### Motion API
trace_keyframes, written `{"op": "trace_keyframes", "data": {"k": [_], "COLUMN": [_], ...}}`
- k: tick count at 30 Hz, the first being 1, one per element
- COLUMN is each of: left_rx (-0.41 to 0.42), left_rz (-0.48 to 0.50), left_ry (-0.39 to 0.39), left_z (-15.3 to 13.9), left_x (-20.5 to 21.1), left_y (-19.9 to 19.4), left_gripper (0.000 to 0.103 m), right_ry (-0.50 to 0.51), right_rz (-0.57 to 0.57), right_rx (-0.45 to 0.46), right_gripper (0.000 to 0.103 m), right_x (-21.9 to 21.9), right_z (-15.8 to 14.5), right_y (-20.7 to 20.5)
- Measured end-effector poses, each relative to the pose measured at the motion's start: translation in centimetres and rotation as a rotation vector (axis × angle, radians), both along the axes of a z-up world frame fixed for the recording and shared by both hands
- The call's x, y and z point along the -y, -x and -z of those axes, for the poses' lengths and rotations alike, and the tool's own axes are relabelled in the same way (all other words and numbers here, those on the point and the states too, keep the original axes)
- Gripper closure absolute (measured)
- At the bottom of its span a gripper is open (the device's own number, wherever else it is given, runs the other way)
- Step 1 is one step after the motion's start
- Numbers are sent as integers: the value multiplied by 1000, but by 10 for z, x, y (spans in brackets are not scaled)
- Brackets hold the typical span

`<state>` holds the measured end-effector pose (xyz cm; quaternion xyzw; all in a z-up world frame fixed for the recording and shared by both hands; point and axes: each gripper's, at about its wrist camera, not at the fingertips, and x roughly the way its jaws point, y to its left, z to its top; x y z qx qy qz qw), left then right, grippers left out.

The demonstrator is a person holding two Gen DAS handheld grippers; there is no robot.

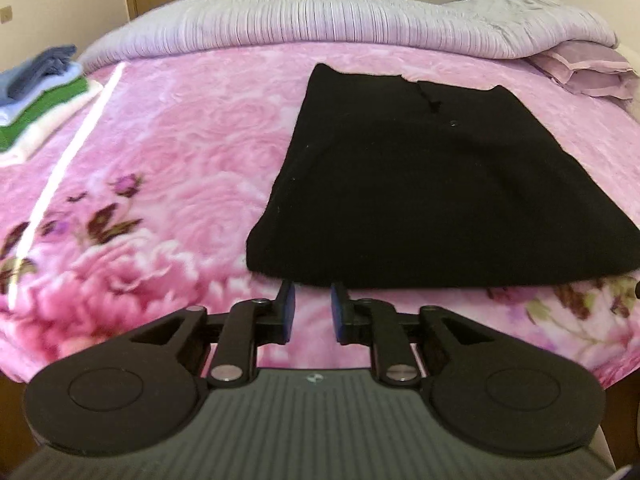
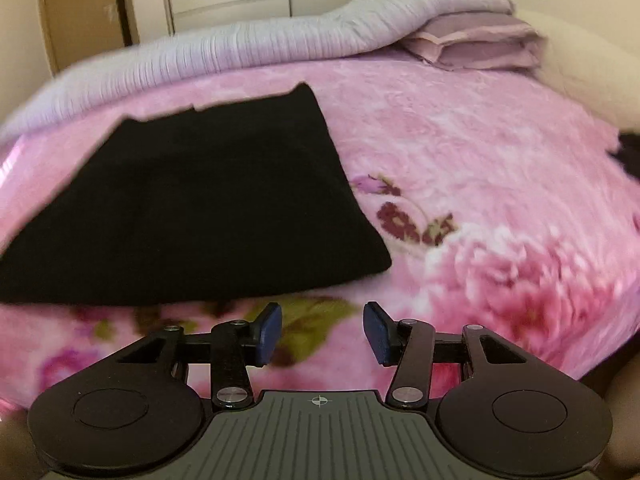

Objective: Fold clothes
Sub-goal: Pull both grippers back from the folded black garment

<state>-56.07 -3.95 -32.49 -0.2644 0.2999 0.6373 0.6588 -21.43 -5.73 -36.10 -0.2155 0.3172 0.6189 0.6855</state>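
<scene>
A pink floral blanket [image 1: 168, 152] is being used; ahead of both empty, parted grippers [image 1: 313, 307] [image 2: 322, 328], the black garment [image 1: 432, 192] is lying folded, apparently nearly finished.

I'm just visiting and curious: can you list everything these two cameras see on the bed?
black garment: one, black, folded flat on the blanket.
blanket: one, pink floral, covering the bed.
quilt: one, lilac ribbed, bunched along the far edge.
pillows: apparently two, mauve, far right corner.
clothes stack: one pile, blue, white, green, cream, far left.
left gripper: one, black with blue fingers, open, empty.
right gripper: one, same colours, open wider, empty.
</scene>
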Motion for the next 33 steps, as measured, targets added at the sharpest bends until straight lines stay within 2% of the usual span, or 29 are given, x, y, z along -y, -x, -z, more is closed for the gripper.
{"op": "trace_keyframes", "data": {"k": [1, 3, 7, 15, 27, 33], "left_rx": [-6, -8, -18, -43, -51, -52], "left_rz": [1, 12, 7, 20, 17, 16], "left_ry": [4, 16, 26, -17, -79, -95], "left_z": [-3, -7, -14, -34, -56, -61], "left_x": [7, 19, 43, 77, 107, 104], "left_y": [-2, -7, -11, -21, -15, -14], "left_gripper": [75, 73, 69, 62, 60, 57], "right_ry": [-6, -8, -21, 7, -35, -55], "right_rz": [0, 2, 10, 15, -16, -20], "right_rx": [-18, -39, -74, 17, 36, 45], "right_gripper": [53, 48, 46, 43, 42, 42], "right_x": [5, 15, 30, 56, 85, 87], "right_z": [-4, -12, -26, -34, -51, -58], "right_y": [1, 5, 12, 38, 49, 51]}}
